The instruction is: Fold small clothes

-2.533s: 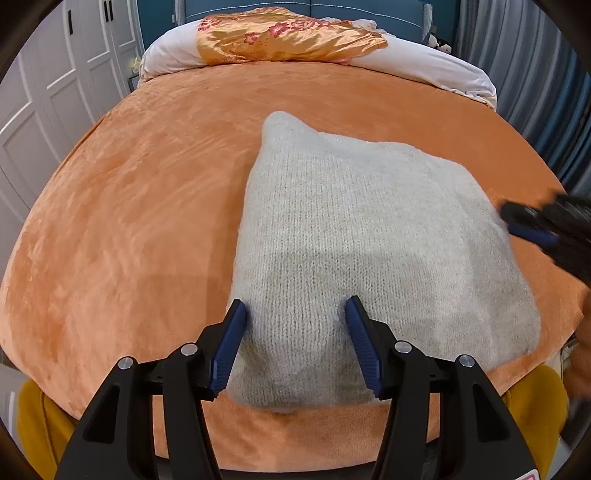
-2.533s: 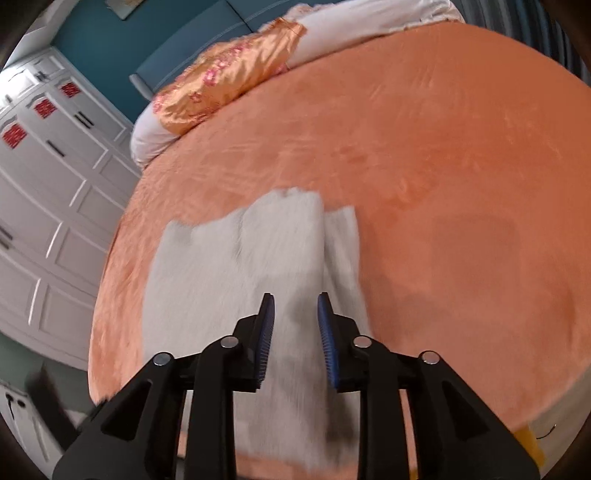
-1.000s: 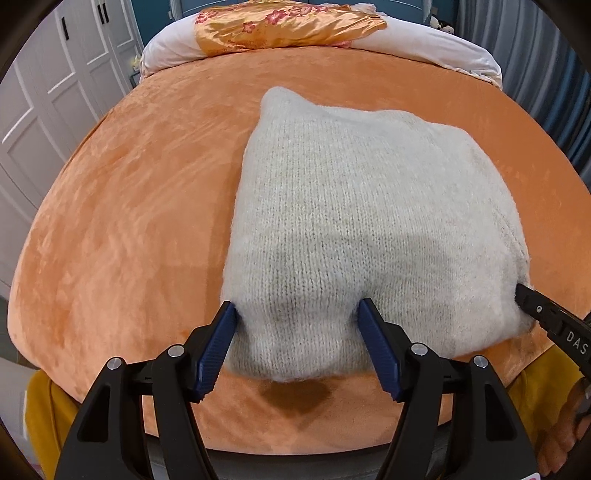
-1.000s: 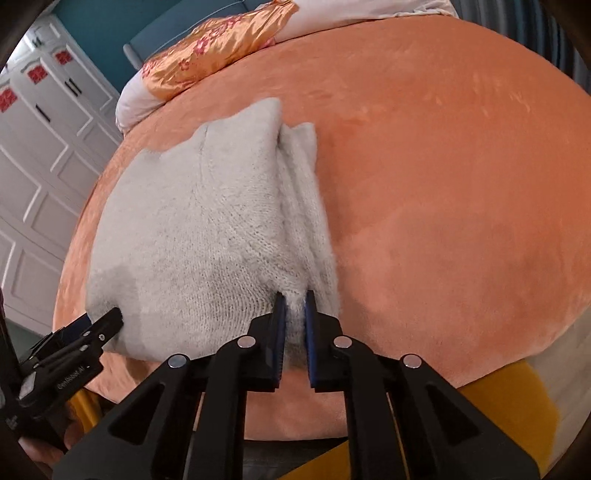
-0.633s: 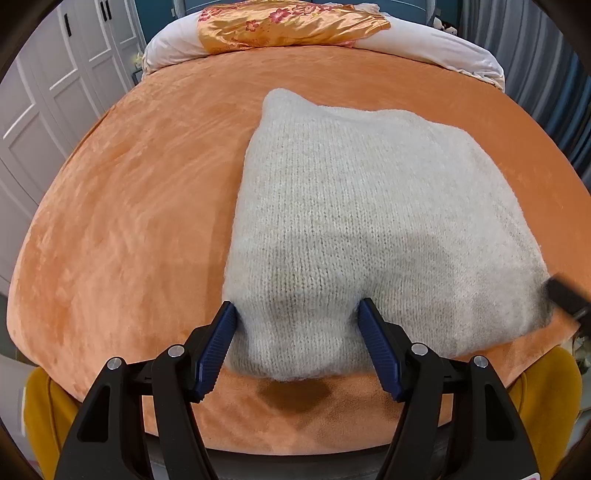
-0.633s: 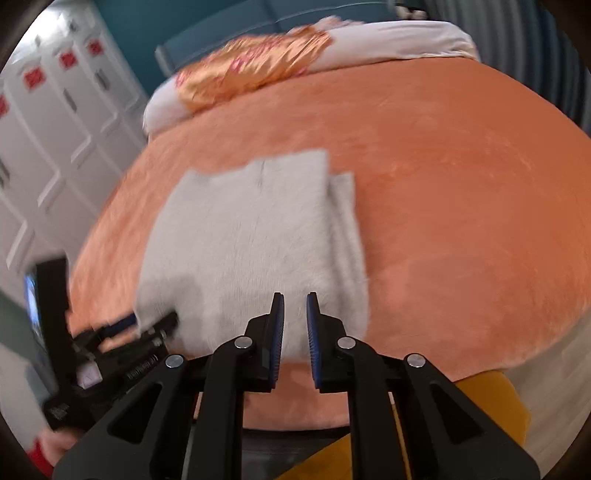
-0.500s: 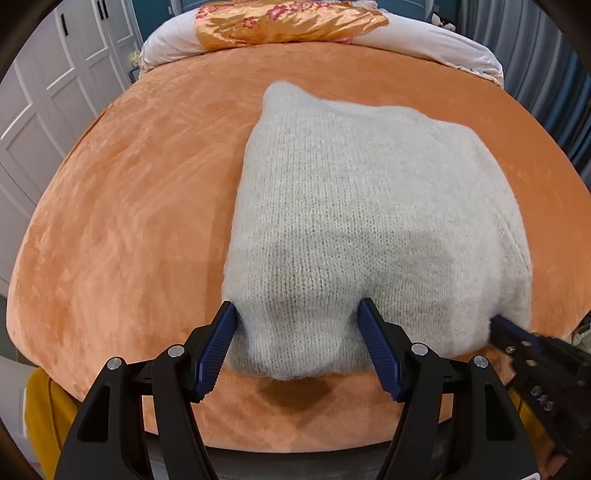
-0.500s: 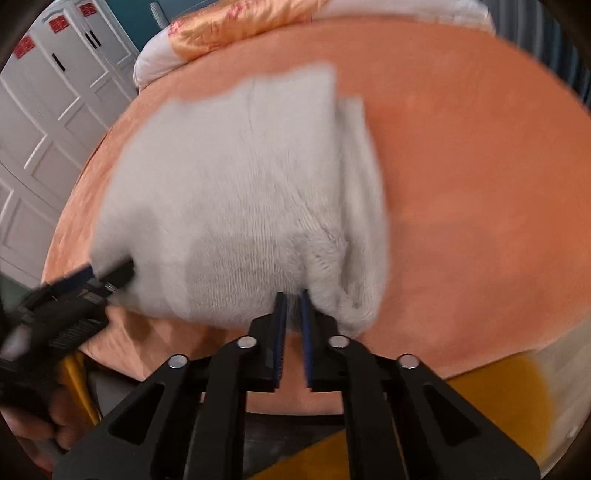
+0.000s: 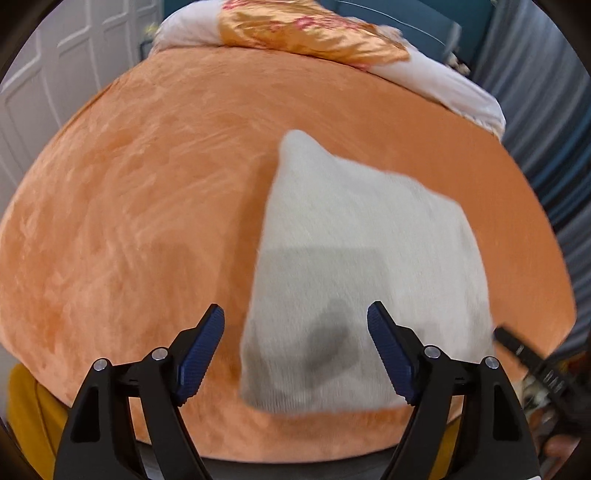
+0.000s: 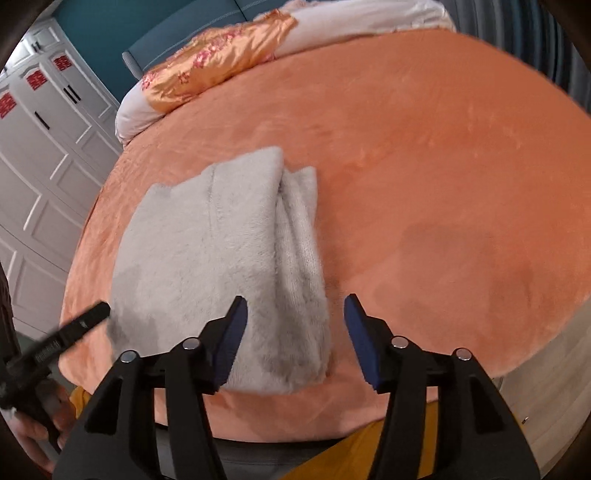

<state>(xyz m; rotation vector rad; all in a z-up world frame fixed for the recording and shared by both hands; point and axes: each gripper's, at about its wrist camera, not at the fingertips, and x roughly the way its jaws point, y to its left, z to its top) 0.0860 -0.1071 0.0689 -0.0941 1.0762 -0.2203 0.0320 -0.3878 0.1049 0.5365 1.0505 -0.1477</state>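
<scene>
The folded grey knit sweater (image 10: pixel 207 258) on the bed (image 10: pixel 424 166) looks soft, light, floppy. Both the left gripper (image 9: pixel 295 350) and right gripper (image 10: pixel 295 338), just opened, stand spread, empty; pinch its 6 o'clock corners.

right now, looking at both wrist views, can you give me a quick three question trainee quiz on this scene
1. True or false: the folded grey knit lies flat on the orange blanket.
2. Is the right hand-held gripper pinching the knit? A yes, B no, jaws stand open.
3. What lies at the far end of the bed?

Key: 1 true. 2 B. 3 a gold floral cover on white bedding.
</scene>
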